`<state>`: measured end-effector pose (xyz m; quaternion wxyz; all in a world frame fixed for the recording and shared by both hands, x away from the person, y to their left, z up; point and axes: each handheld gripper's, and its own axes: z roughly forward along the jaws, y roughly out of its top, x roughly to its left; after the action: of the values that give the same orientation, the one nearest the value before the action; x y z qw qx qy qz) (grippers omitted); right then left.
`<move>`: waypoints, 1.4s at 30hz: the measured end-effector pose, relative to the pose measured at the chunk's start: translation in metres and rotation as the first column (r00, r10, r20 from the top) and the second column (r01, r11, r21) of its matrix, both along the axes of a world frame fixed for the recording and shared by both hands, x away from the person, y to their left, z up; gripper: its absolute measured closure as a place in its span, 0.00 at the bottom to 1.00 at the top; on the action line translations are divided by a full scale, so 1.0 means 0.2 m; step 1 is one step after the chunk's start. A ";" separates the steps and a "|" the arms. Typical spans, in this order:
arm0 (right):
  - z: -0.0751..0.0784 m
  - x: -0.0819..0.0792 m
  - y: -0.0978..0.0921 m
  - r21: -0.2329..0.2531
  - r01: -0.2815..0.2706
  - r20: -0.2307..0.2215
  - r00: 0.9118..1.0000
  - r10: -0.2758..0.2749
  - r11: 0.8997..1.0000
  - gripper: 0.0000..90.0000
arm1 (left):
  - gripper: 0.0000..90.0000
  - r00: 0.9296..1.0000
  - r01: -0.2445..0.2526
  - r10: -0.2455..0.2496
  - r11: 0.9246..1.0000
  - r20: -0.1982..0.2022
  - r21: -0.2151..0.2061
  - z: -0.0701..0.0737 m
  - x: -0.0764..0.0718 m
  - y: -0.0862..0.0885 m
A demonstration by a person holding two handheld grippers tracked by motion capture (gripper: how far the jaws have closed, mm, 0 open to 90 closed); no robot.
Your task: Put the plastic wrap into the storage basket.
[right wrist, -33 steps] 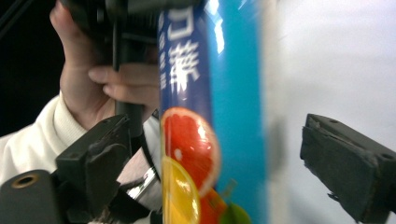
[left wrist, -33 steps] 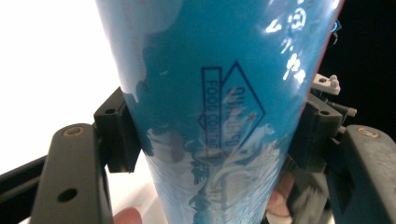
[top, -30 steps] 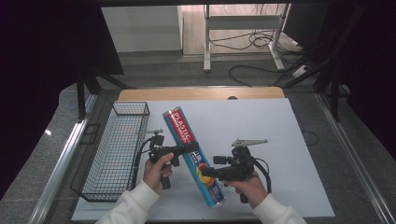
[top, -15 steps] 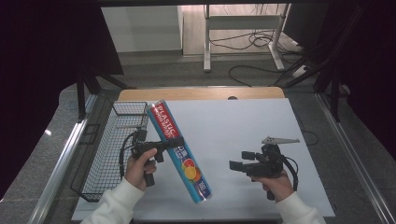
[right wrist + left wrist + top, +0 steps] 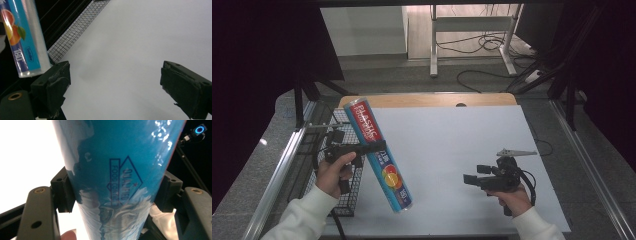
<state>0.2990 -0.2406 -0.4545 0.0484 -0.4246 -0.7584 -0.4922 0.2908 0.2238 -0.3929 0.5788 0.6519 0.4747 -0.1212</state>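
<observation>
**Wrap box carried toward the basket**

The long blue cardboard plastic-wrap box (image 5: 379,156), clamped by the left gripper (image 5: 377,146), hangs tilted beside the black wire basket (image 5: 321,165) (over the white tabletop (image 5: 452,145), dim room beyond). It has shifted left since; the right gripper (image 5: 468,179) gapes empty.

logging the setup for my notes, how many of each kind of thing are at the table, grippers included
plastic wrap box: 1, held off the table
wire basket: 1, at the table's left edge
left gripper and right gripper: 2
total: 4
</observation>
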 end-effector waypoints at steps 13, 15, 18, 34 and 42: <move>-0.02 0.01 -0.01 -0.010 0.016 -0.020 1.000 -0.017 1.000 0.12 | 0.35 0.994 -0.106 0.110 0.987 -0.027 0.120 0.13 0.01 0.35; -0.02 0.01 -0.01 -0.015 0.020 -0.027 0.999 -0.020 1.000 0.12 | 0.35 0.991 -0.122 0.128 0.982 -0.035 0.145 0.15 0.01 0.42; -0.03 0.01 0.00 -0.015 0.022 -0.030 0.999 -0.022 1.000 0.12 | 0.35 0.990 -0.129 0.137 0.978 -0.039 0.165 0.17 0.00 0.47; -0.04 0.02 0.00 -0.028 0.025 -0.035 0.999 -0.026 0.999 0.12 | 0.36 0.977 -0.166 0.202 0.919 -0.066 0.357 0.17 0.03 0.68; -0.05 0.02 -0.01 -0.028 0.031 -0.040 0.999 -0.032 0.999 0.12 | 0.36 0.976 -0.138 0.196 0.892 -0.092 0.431 0.11 0.05 0.69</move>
<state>0.3039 -0.2420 -0.4641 0.0501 -0.4471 -0.7572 -0.4736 0.3018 0.3617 -0.3715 0.3997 0.7088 0.5812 -0.0086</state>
